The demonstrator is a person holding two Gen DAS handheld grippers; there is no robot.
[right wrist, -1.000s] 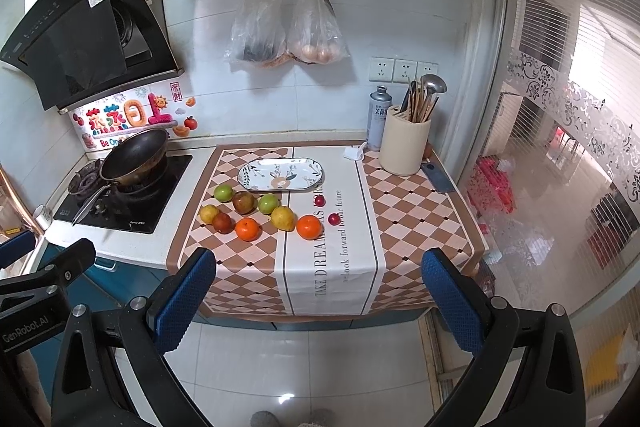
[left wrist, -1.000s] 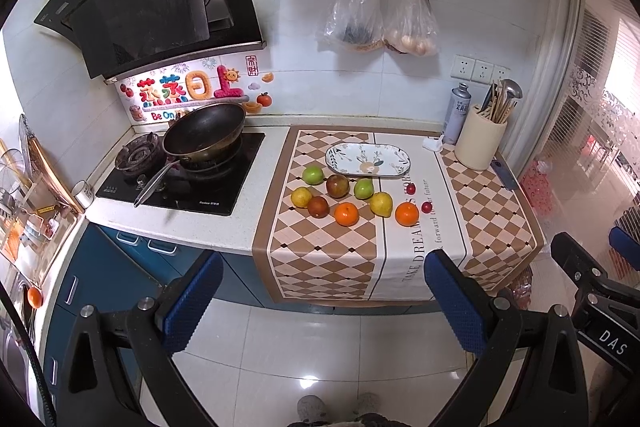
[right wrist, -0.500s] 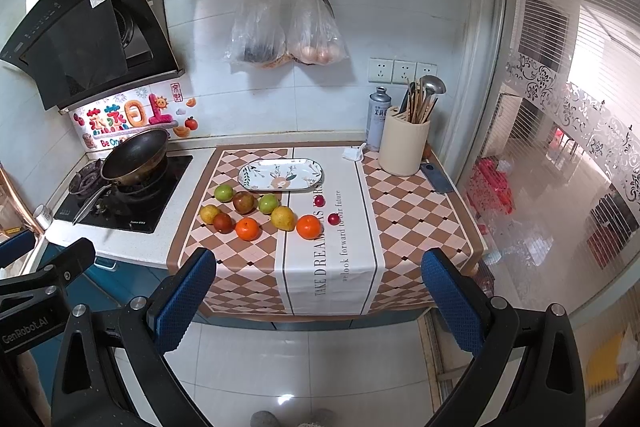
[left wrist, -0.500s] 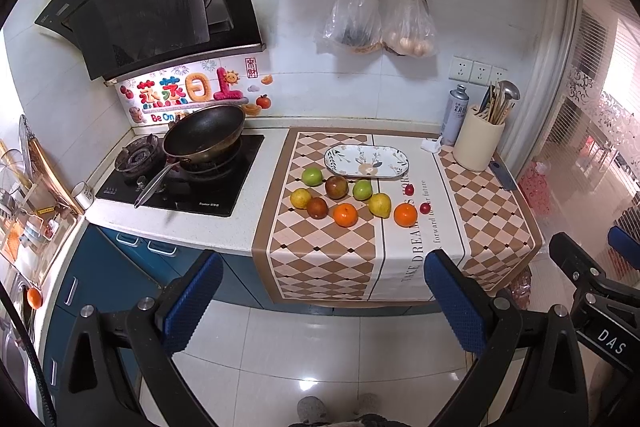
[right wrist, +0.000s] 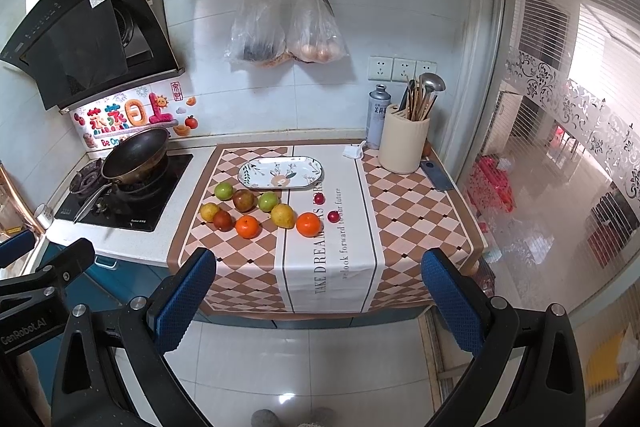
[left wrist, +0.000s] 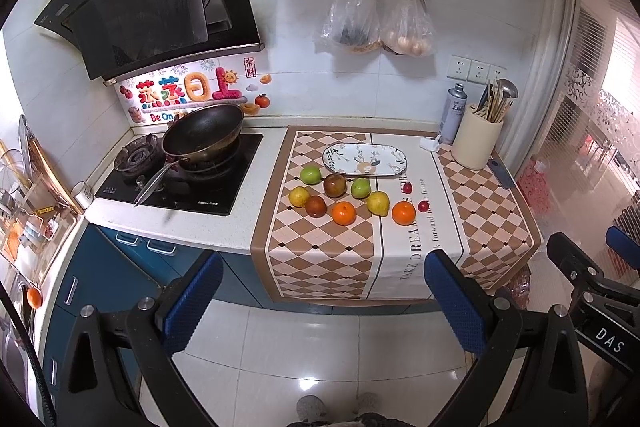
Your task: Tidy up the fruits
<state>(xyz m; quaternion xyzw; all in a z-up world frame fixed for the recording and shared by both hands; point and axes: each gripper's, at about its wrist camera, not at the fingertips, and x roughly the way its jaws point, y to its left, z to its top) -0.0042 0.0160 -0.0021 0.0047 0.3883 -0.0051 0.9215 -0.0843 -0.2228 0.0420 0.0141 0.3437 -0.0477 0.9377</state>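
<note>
- Kitchen surface (left wrist: 208, 227) ahead, draped in a checked cloth (left wrist: 320, 259), with an oval patterned plate (left wrist: 365, 159) sitting bare at the cloth's far end.
- Fruits cluster just in front of the plate: two green apples (left wrist: 311, 175), a dark reddish fruit (left wrist: 334, 185), two yellow ones (left wrist: 378, 203), two oranges (left wrist: 344, 213), none touching the plate.
- Two small red fruits (right wrist: 333, 216) lie beside the plate's right end; too small to name.
- Left gripper (left wrist: 320, 301) hangs over the floor, well short of the plate, jaws wide apart and holding nothing.
- Right gripper (right wrist: 318, 295) likewise, jaws spread and empty.
- Left view alone shows the rack on the far left; right view alone shows the patterned glass doors.
- Wok (left wrist: 203, 134) sits on the stove left of the plate; utensil holder (right wrist: 403, 143) stands to the plate's right.
- Hanging bags (right wrist: 284, 31) above the plate: contents hard to make out.
</note>
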